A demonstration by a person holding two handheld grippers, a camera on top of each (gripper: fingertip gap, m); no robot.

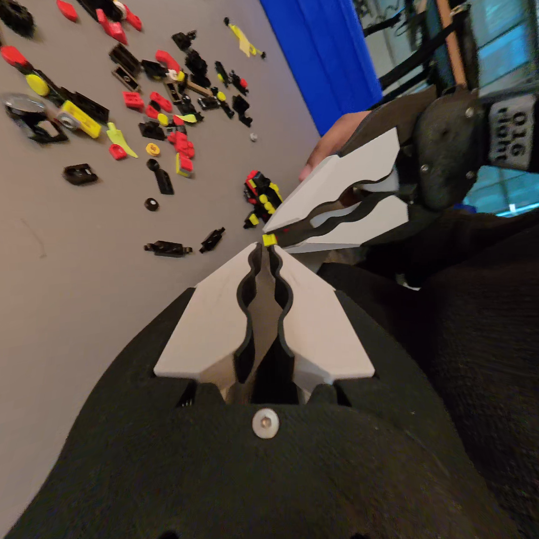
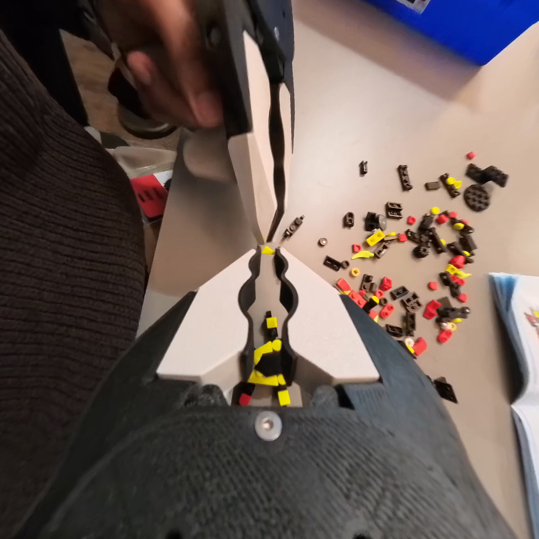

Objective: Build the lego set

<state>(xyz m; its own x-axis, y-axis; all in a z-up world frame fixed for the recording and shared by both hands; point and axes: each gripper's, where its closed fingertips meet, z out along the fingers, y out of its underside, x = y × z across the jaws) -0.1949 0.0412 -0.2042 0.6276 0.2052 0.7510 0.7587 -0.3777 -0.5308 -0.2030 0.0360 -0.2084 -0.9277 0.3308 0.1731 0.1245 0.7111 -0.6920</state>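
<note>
1. Right gripper (image 2: 267, 250): fingers clenched on a small yellow piece (image 2: 267, 250) at the very tips. Only a wedge of yellow shows in the right wrist view; its shape is otherwise hidden by the fingertips.
2. In the left wrist view the same small yellow piece (image 1: 269, 239) shows at the tips of the right gripper (image 1: 272, 237), just beyond the left gripper's own tips. Whether it touches the left tips is hard to tell.
3. Left gripper (image 1: 264, 246): fingers nearly together, a narrow gap at the tips. I cannot tell whether they pinch anything; nothing shows plainly between them. From the right wrist view the left gripper (image 2: 269, 237) is seen edge-on, tips pointing down at the yellow piece.
4. A hand (image 2: 175, 73) on the left gripper's handle is blurred and cut off by the top of the frame.
5. Partly built model (image 2: 269, 361), yellow, black and red, lies on the table (image 2: 364, 116) below the right gripper, seen only through the slot between its fingers. In the left wrist view the model (image 1: 262, 198) is partly covered by the right gripper's finger.
6. Farther out: loose pieces (image 2: 423, 262) in red, black and yellow, scattered over the table; small ones are blurred.
7. Instruction booklet (image 2: 522, 335) at the right edge, cut off.
8. Blue bin (image 2: 466, 32) at the far edge, only partly in frame.
</note>
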